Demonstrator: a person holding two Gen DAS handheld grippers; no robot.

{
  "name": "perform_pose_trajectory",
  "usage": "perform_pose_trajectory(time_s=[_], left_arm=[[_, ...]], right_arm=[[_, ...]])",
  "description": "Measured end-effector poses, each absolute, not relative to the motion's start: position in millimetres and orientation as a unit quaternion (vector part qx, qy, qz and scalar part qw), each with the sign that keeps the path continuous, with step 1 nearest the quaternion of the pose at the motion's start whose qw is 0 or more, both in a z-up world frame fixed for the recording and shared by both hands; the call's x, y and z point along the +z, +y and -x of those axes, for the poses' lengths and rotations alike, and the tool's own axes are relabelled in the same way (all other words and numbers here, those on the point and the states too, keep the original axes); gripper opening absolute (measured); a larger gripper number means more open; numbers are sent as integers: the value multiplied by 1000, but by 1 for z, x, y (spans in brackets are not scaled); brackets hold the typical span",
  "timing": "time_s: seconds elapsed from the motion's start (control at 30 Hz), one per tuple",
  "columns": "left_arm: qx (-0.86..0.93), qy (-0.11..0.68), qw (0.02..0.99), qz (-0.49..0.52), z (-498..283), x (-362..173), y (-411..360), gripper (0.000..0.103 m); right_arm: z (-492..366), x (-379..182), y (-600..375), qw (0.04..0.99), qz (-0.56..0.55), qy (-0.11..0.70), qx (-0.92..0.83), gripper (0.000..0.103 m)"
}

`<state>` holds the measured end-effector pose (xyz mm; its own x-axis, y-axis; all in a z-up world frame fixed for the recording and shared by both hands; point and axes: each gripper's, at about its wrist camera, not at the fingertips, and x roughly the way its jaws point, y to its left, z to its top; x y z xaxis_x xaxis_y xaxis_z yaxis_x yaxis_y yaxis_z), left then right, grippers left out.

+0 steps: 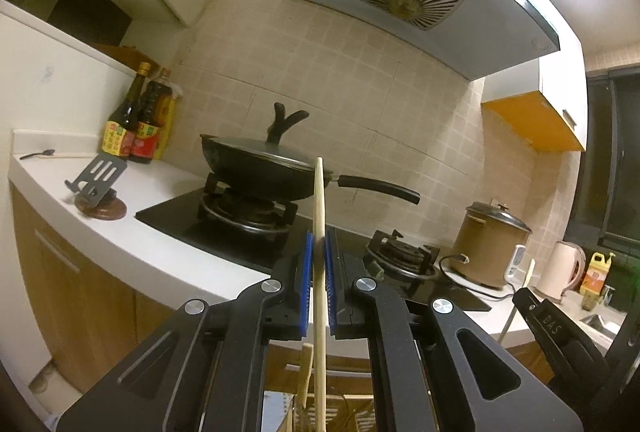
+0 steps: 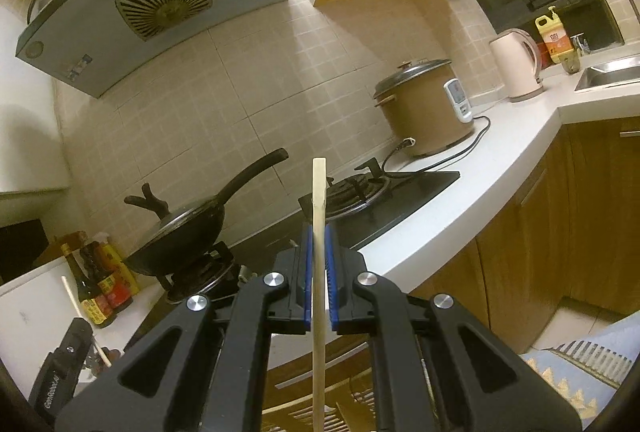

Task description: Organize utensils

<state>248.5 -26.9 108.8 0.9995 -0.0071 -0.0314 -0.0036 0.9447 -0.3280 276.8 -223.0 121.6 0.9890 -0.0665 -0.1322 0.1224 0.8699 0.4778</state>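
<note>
Two claws, left claw (image 1: 319,244) and right claw (image 2: 319,232), each pinch an upright wooden stick (image 1: 319,200).

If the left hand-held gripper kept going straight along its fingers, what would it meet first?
Probably the black wok on the near burner: the left hand-held gripper, shut on a wooden stick, points level at it across the stove top. Depth is unclear; the counter edge below might come first.
</note>
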Motion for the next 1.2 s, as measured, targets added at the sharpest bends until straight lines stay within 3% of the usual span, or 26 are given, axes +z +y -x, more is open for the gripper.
perform_pose_trajectory(time_s=[0.17,0.23,0.3,0.4,0.47,0.53,0.63,0.83,0.9,0.93,1.03,1.2], left_arm=[[-9,26,987,159,-248,106,-29,6],[-15,28,988,153,-245,108,-29,11],[-18,29,989,146,-239,110,-29,25],[-26,31,989,141,-227,115,-25,36],[-31,35,990,134,-217,120,-24,36],[-37,36,990,132,-204,127,-20,40],[-55,45,988,134,-186,136,-15,49],[-74,89,986,117,-150,149,-17,54],[-82,105,983,129,-136,152,-16,64],[-83,110,982,131,-130,152,-16,65],[-66,132,983,111,-103,143,-23,67],[-31,154,985,68,-71,114,-38,71]], right_arm=[[-270,115,-223,966,-247,60,-41,5],[-266,114,-225,965,-251,72,-29,6],[-263,114,-229,962,-257,88,-17,8],[-252,115,-237,958,-267,105,-6,19],[-240,120,-244,957,-270,107,-2,30],[-224,128,-249,958,-266,107,2,33],[-200,138,-254,962,-251,103,0,50],[-149,159,-256,972,-213,92,28,51],[-136,162,-255,975,-198,99,34,51],[-128,162,-254,976,-190,105,38,54],[-102,160,-252,981,-159,111,25,80],[-66,151,-248,988,-123,95,14,82]])
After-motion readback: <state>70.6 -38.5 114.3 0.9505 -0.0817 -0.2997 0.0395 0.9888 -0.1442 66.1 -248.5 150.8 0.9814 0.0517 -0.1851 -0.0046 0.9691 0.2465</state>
